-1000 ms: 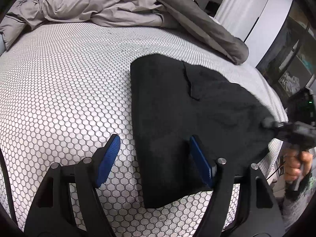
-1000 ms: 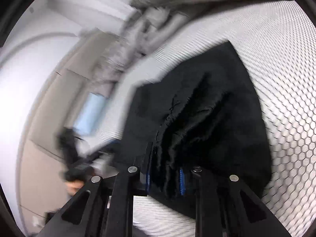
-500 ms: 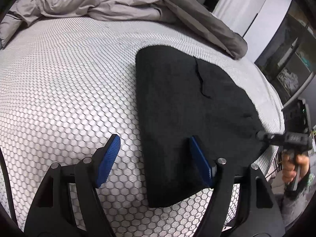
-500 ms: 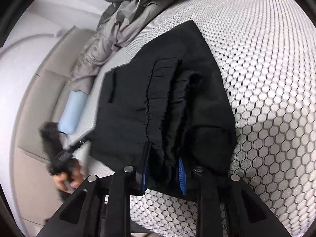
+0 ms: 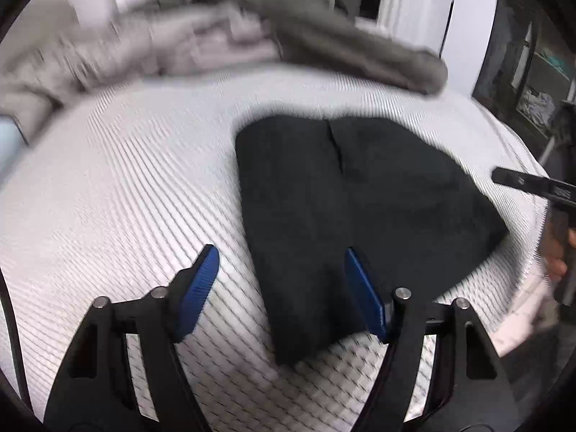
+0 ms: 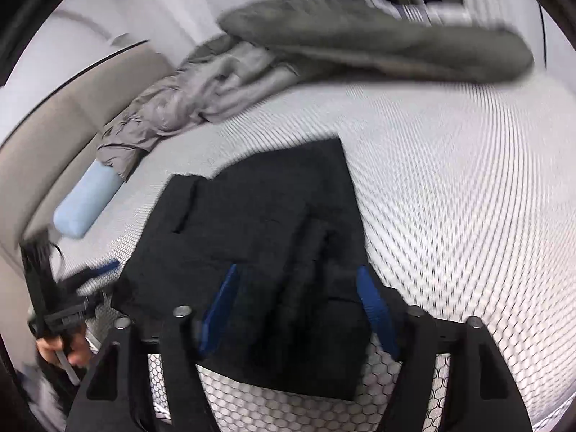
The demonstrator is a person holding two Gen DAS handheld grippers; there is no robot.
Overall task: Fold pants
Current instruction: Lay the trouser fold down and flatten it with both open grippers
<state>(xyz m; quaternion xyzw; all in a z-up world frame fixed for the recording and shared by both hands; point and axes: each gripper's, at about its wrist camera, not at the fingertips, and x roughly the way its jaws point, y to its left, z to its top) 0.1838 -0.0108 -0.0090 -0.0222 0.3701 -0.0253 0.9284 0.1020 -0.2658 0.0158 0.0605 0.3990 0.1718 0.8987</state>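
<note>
The black pants (image 5: 342,208) lie folded into a compact stack on the white honeycomb-patterned mattress (image 5: 126,198). My left gripper (image 5: 280,273) hovers open over the stack's near left edge, with nothing between its blue pads. In the right wrist view the pants (image 6: 259,223) lie flat with the gathered waistband near my right gripper (image 6: 298,288). Its jaws are opening, the blue pads stand apart from the cloth and hold nothing. The right gripper's tip (image 5: 518,181) shows at the right edge of the left wrist view, clear of the pants.
A crumpled grey duvet (image 5: 223,36) lies across the far side of the bed. A light blue pillow (image 6: 86,205) rests by the beige headboard (image 6: 54,118). A person's hand (image 6: 63,349) holds the left gripper. Shelves (image 5: 540,82) stand beyond the bed's right edge.
My right gripper let go of the pants' waistband and opened wide, lifting off the stack. The left gripper pulled back and turned, staying open. The pants now lie flat.
</note>
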